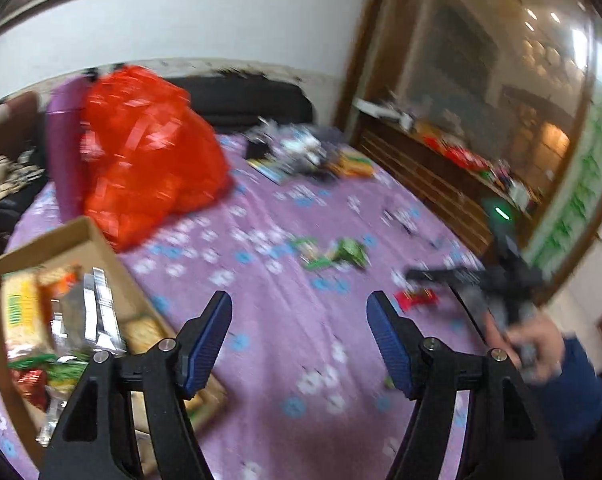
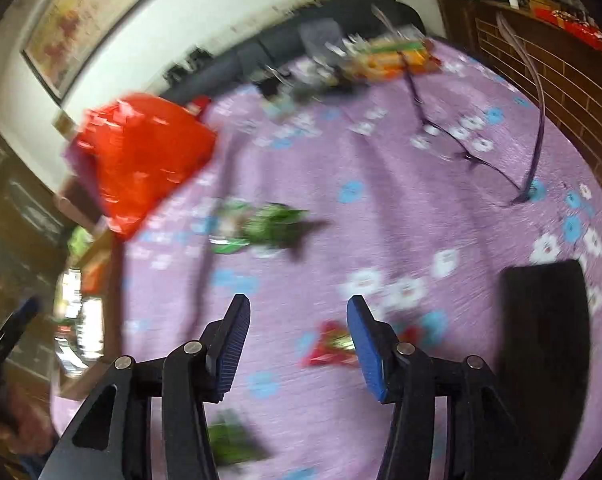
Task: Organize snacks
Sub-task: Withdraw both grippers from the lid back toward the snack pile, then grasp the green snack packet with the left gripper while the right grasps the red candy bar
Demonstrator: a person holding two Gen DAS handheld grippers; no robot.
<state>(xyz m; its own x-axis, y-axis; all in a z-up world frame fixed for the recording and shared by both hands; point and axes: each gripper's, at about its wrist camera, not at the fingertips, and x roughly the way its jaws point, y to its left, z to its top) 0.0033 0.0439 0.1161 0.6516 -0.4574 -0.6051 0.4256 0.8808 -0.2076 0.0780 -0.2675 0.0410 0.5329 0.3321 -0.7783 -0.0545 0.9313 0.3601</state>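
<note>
Snacks fill the cardboard box only beside spread, empty left tongs.

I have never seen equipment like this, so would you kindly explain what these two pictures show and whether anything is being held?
A person holds a hand-held two-finger gripper in each hand, and each carries a fisheye camera looking along its fingers. One picture comes from the left gripper, the other from the right gripper. Both stand open and hold nothing. Below lies a purple flowered bedspread. On it are a red plastic bag, a cardboard box with snack packets inside, a loose green packet and a small red packet just ahead of the right gripper. The left view also shows the person's other hand.
</note>
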